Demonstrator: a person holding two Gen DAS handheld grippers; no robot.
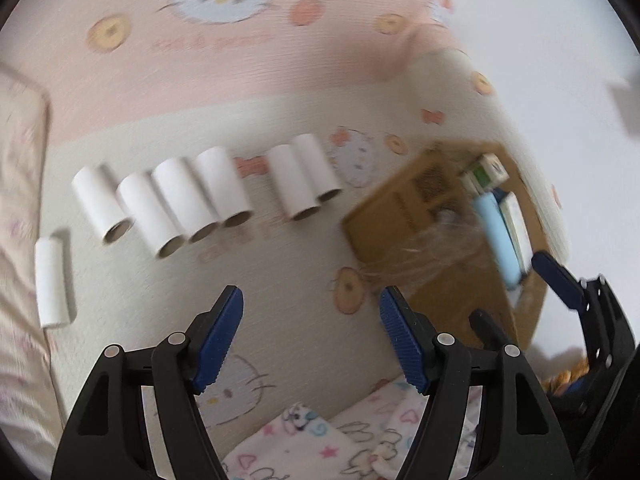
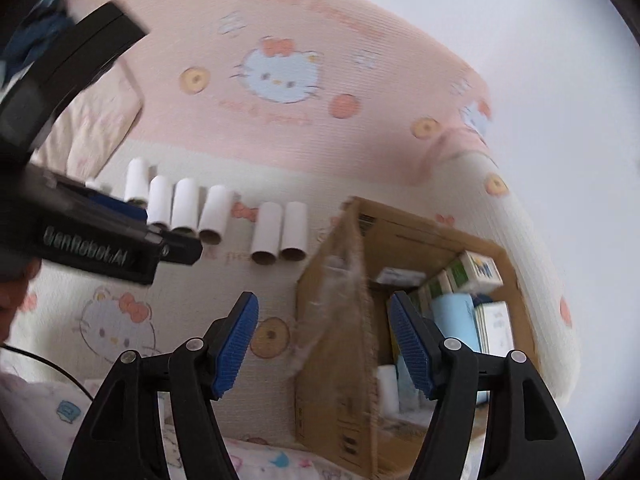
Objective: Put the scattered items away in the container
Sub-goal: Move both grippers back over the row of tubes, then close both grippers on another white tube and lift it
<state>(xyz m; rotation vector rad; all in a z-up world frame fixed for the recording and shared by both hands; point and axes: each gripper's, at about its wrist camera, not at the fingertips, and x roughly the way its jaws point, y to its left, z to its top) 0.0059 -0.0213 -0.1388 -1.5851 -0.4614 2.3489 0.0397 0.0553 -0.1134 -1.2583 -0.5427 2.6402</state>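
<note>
Several white cardboard tubes (image 1: 200, 196) lie in a row on the Hello Kitty bed sheet (image 1: 280, 264), with one tube (image 1: 51, 280) apart at the far left. The row also shows in the right wrist view (image 2: 218, 214). A brown cardboard box (image 2: 340, 320) stands open at the right, holding small cartons and a light blue item (image 2: 456, 316); it also shows in the left wrist view (image 1: 404, 216). My left gripper (image 1: 311, 336) is open and empty, above the sheet below the row. My right gripper (image 2: 324, 344) is open and empty, over the box's near wall.
A pink part of the sheet (image 1: 240, 80) lies behind the tubes. A patterned pillow (image 1: 20, 200) lies at the left. A printed blanket (image 1: 320, 440) lies at the front edge. The left gripper's body (image 2: 80, 240) crosses the right view's left side. A white wall (image 2: 560, 80) is at the right.
</note>
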